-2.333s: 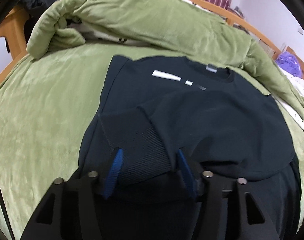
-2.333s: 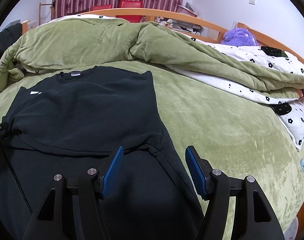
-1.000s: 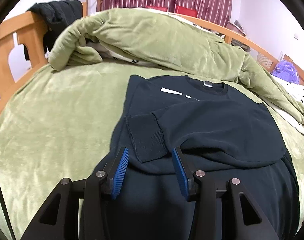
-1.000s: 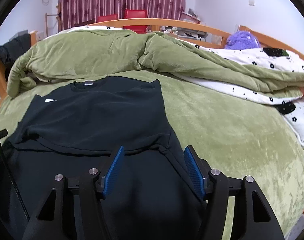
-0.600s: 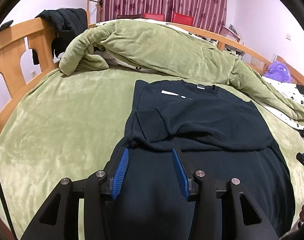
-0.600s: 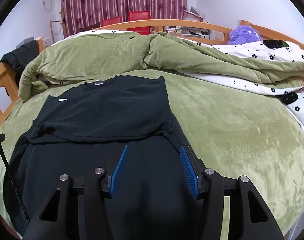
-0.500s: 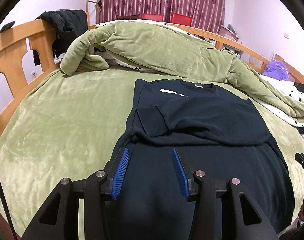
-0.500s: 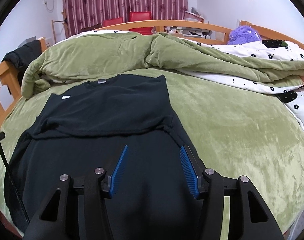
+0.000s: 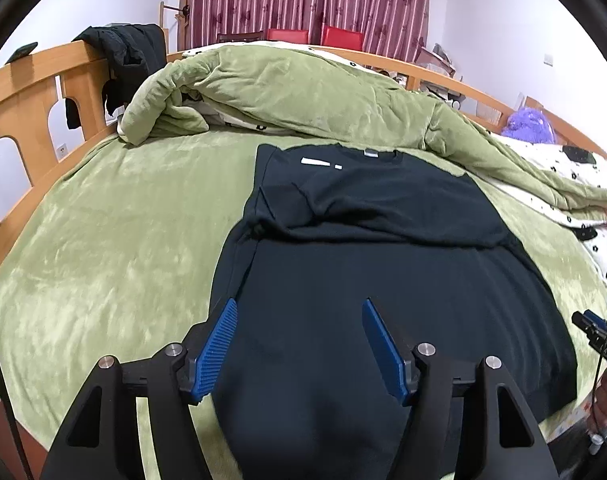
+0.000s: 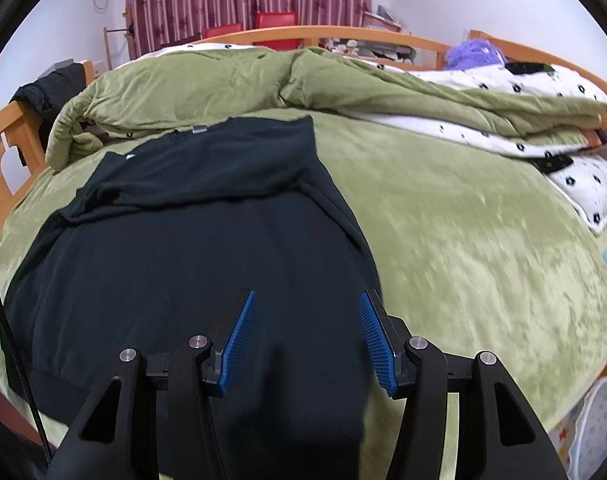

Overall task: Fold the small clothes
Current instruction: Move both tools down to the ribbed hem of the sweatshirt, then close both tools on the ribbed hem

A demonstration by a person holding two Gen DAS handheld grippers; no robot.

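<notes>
A black sweatshirt [image 9: 383, 280] lies flat on the green bed, collar away from me, both sleeves folded across the chest. It also shows in the right wrist view [image 10: 191, 240]. My left gripper [image 9: 299, 320] is open and empty above the sweatshirt's lower left part, near the hem. My right gripper [image 10: 305, 312] is open and empty above the lower right part. The near hem is hidden behind the gripper bodies.
A rumpled green duvet [image 9: 303, 96] lies across the far side of the bed. A wooden bed rail [image 9: 35, 84] with a black jacket [image 9: 123, 56] stands at the left. A white flowered quilt [image 10: 563, 128] lies at the right. A purple plush [image 10: 471, 54] sits at the back.
Both grippers have drawn back toward the near edge of the bed, away from the folded sleeves. The left gripper has let go of the sleeve cuff. More of the sweatshirt's body is in view.
</notes>
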